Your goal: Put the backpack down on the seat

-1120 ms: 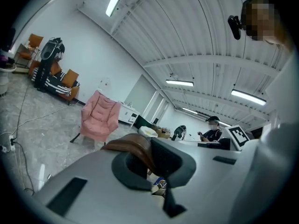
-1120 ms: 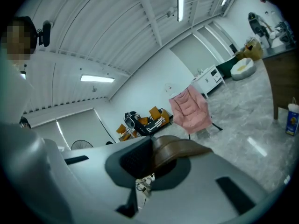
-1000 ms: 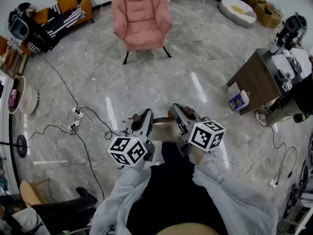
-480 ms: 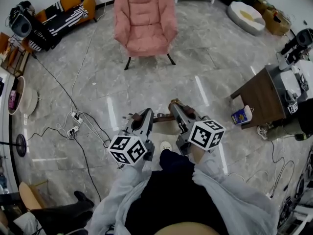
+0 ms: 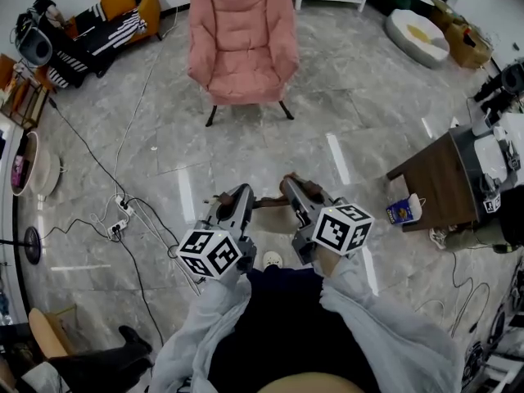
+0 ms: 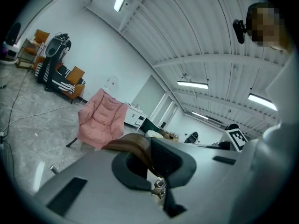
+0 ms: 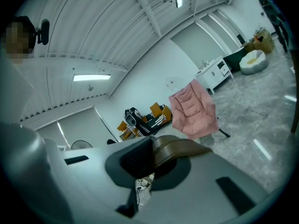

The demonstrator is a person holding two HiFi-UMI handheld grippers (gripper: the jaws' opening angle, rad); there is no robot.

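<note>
A pink armchair (image 5: pixel 241 43) stands ahead on the marble floor, its seat bare; it also shows in the left gripper view (image 6: pixel 100 120) and the right gripper view (image 7: pixel 194 108). My left gripper (image 5: pixel 237 196) and right gripper (image 5: pixel 293 187) are held side by side at waist height, well short of the chair. Each is shut on a brown backpack strap (image 5: pixel 268 202). The strap lies pinched in the left gripper (image 6: pixel 147 150), strap (image 6: pixel 133 143), and in the right gripper (image 7: pixel 152 155), strap (image 7: pixel 180 148). A dark mass between my sleeves may be the bag; I cannot tell.
A power strip with cables (image 5: pixel 119 215) lies on the floor at left. A wooden table (image 5: pixel 434 178) and a blue box (image 5: pixel 399 211) are at right. Orange chairs with striped cloth (image 5: pixel 106 23) stand at the back left, a white cushion bed (image 5: pixel 422 35) at the back right.
The armchair has drawn nearer and sits lower in the head view as I move toward it. Both grippers keep the same hold on the strap.
</note>
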